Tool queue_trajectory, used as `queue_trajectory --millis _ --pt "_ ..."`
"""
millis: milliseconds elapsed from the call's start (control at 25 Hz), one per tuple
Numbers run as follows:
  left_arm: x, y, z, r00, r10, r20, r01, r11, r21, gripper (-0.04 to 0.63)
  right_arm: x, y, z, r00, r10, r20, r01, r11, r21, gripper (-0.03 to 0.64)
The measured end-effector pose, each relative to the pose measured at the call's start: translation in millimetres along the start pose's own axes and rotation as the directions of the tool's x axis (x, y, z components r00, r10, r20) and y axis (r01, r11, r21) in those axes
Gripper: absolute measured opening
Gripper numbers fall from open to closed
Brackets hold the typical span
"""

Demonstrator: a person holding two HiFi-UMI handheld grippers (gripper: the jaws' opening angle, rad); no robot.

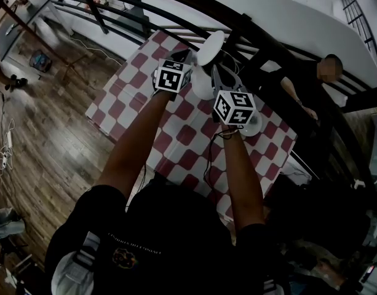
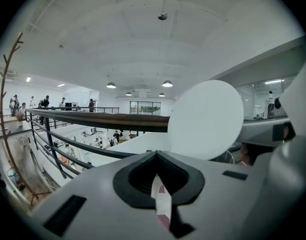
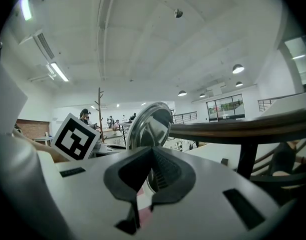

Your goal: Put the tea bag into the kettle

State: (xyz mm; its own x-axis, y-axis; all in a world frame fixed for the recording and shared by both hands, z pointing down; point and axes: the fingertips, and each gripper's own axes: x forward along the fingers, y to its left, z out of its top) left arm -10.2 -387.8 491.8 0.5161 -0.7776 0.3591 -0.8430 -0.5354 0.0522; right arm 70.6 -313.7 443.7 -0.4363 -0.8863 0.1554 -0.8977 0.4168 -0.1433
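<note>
The white kettle (image 1: pixel 202 86) stands on the far part of the checked table (image 1: pixel 123 100), its lid (image 1: pixel 211 47) tipped up on edge. In the left gripper view the lid (image 2: pixel 205 119) is a plain white disc just ahead and to the right. In the right gripper view the lid (image 3: pixel 149 126) shows its shiny metal underside straight in front. My left gripper (image 1: pixel 188 59) (image 2: pixel 160 184) is shut beside the kettle. My right gripper (image 1: pixel 222 74) (image 3: pixel 145 184) is close on the kettle's other side, jaws together. Only checked cloth shows through each slit. No tea bag is visible.
A small round white item (image 1: pixel 254 126) sits on the table by my right gripper. A dark railing (image 1: pixel 176 17) runs just behind the table. A person in black (image 1: pixel 308 88) stands at the table's right side. Wooden floor (image 1: pixel 47 134) lies to the left.
</note>
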Motion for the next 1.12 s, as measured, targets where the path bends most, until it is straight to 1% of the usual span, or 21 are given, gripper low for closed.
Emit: queue_trajectory --millis 840,920,1040,1080,1120 --pt "-12 8 -3 0.999 0.044 -0.003 -0.044 0.999 0.012 0.002 -20 -10 1 0.999 -0.039 -0.002 0.039 0.999 -0.004 0.011" --pt "-12 10 -5 0.999 0.033 0.008 -0.033 0.999 -0.017 0.002 -22 -10 0 0.999 -0.042 -0.004 0.042 0.999 -0.003 0.011" --pt "-13 9 -3 1.000 -0.012 0.019 0.014 0.995 -0.099 0.002 -27 -11 -1 0.999 -0.046 -0.006 0.046 0.999 -0.003 0.011" --pt "-15 8 -1 1.000 -0.012 0.024 0.014 0.994 -0.108 0.002 -29 -11 -1 0.999 -0.047 -0.006 0.047 0.999 -0.004 0.011" --pt "-20 7 1 0.999 -0.002 0.036 0.005 0.995 -0.101 0.002 -31 -11 -2 0.999 -0.049 -0.006 0.049 0.999 -0.004 0.011"
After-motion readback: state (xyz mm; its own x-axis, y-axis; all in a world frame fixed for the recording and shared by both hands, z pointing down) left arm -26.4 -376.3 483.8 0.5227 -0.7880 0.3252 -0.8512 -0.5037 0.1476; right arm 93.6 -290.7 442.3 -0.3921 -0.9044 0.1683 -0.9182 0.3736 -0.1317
